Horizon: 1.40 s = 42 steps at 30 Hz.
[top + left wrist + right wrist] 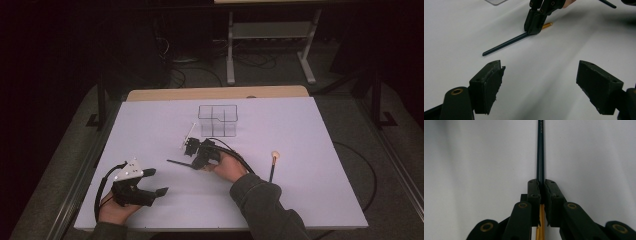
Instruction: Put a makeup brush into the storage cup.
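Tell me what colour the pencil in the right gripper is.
Dark teal pencil with a golden-yellow end, best in the right gripper view.

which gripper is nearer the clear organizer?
Right. The right gripper sits just in front of the organizer, shut on a dark pencil; the left gripper rests open near the table's front-left edge.

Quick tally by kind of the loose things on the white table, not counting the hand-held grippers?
Dark brush held in the right hand-held gripper, with gold ferrule: 1
Dark brush with pale round tip, lying free at right: 1
White stick beside the organizer: 1
Clear compartment organizer: 1
Total: 4
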Tool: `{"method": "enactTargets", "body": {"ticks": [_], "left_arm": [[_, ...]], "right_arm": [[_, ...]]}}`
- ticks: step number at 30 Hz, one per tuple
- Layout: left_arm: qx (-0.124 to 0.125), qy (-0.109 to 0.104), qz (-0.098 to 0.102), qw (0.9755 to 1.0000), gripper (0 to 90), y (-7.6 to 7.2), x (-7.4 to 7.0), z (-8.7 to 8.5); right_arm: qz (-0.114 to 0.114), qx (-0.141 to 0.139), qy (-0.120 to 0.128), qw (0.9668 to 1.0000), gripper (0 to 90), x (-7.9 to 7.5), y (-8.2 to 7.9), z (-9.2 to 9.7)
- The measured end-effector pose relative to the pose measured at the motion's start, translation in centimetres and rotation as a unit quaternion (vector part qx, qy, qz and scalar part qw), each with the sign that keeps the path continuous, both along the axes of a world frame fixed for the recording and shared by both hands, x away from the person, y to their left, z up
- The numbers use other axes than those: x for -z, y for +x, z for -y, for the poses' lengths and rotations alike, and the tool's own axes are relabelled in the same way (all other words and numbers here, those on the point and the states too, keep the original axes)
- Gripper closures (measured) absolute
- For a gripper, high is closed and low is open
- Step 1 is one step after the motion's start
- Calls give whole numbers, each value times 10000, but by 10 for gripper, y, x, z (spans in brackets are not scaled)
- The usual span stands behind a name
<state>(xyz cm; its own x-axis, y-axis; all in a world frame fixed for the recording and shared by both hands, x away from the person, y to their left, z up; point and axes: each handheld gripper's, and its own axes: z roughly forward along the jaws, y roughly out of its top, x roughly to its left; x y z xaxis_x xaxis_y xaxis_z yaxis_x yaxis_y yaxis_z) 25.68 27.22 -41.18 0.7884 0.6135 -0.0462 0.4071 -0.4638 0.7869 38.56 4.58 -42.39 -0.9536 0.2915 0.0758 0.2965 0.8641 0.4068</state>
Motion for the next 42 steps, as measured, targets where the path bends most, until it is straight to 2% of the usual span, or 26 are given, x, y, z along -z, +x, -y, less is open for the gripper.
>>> {"method": "enactTargets", "body": {"ticks": [2,6,10,18,21,26,31,35,37,39,40,42], "left_arm": [[-12,-14,-25,10000,200,0,0,0],[12,-3,-19,10000,203,0,0,0],[29,1,2,10000,207,0,-1,0],[-12,-60,29,10000,204,-2,-2,0],[8,-60,18,10000,205,-2,-2,1],[47,-12,28,10000,205,-2,-2,2],[91,-3,81,9999,206,-2,-5,5],[109,15,83,9999,205,-1,-6,5],[123,-2,82,9999,206,0,-8,7],[166,-17,98,9998,206,0,-11,9],[225,0,41,9997,206,0,-12,11],[324,85,36,9994,206,1,-14,15]], "right_arm": [[-8,-50,25,10000,830,0,1,1],[139,-172,-30,9998,831,-1,-2,-1],[192,-127,5,9997,831,-1,-1,0],[112,-247,152,9995,831,-10,-3,7],[196,-408,139,9989,831,-15,-7,9],[327,-509,121,9981,831,-20,-14,11],[282,-628,236,9974,831,-25,-20,17],[160,-633,457,9968,831,-28,-23,27],[162,-638,442,9968,830,-28,-24,30],[127,-645,467,9967,831,-27,-25,35],[126,-627,484,9968,830,-27,-26,37],[90,-640,531,9965,831,-28,-27,43]]}}
